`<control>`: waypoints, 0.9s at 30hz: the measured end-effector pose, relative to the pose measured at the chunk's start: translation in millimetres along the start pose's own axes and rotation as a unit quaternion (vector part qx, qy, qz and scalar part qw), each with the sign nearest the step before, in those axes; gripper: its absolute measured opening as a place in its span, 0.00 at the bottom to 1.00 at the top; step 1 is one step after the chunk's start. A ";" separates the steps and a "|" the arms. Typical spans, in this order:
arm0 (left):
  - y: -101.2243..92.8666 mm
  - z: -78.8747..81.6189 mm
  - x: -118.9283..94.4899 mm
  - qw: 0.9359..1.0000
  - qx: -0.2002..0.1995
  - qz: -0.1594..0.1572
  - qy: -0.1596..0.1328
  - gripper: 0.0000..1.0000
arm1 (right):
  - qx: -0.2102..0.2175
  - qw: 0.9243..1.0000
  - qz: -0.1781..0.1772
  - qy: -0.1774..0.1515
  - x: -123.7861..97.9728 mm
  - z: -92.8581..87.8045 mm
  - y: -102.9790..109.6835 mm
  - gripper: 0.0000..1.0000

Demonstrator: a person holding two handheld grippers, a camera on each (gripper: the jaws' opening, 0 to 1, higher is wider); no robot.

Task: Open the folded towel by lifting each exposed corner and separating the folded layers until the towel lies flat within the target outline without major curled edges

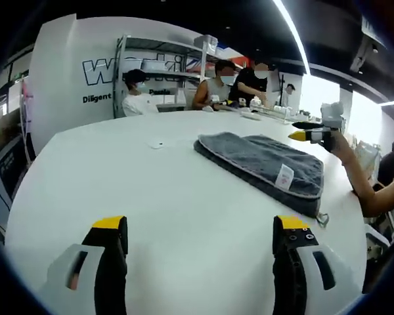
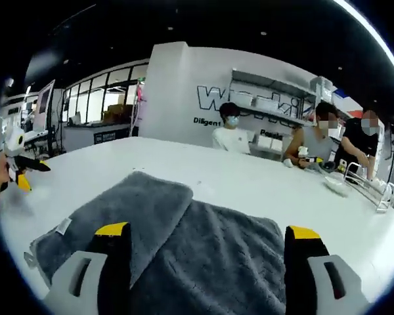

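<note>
Both tools open, towel still folded

Two tools hold nothing. Left tool (image 1: pixel 200 239) has jaws wide apart over bare white counter (image 1: pixel 151 190). Right tool (image 2: pixel 207 252), jaws wide apart, hovers above the grey towel (image 2: pixel 203 256), which lies folded near the counter's right edge, white tag (image 1: pixel 285 176) showing.

Towel (image 2: pixel 203 249) grey plush cloth; table (image 1: pixel 151 197) smooth white.
</note>
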State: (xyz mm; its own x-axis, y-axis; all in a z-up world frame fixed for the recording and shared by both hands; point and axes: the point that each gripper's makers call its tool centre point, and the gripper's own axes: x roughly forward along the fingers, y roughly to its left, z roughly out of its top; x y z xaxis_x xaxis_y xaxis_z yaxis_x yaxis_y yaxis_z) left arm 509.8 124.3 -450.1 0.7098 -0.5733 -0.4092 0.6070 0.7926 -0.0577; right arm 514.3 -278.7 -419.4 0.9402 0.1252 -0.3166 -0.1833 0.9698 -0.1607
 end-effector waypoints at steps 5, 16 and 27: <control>-4.9 0.8 8.7 1.000 -0.001 0.017 -0.003 0.86 | -0.005 0.999 0.039 -0.008 -2.4 0.4 24.8 0.99; -63.9 48.8 34.5 0.993 -0.065 -0.059 -0.074 0.76 | -0.007 0.997 0.060 -0.045 -12.1 18.7 34.5 0.93; -99.1 52.0 75.3 0.979 -0.158 -0.116 -0.058 0.45 | 0.049 0.995 0.053 -0.066 -20.9 22.9 13.3 0.89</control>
State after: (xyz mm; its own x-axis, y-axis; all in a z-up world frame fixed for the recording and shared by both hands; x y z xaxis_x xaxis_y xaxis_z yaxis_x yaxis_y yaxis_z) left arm 521.7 -8.2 -427.8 0.6119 -0.7513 -0.2471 0.6296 0.6518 -0.4228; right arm 498.8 -263.6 -393.5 0.9477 0.2489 -0.1998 -0.2616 0.9644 -0.0394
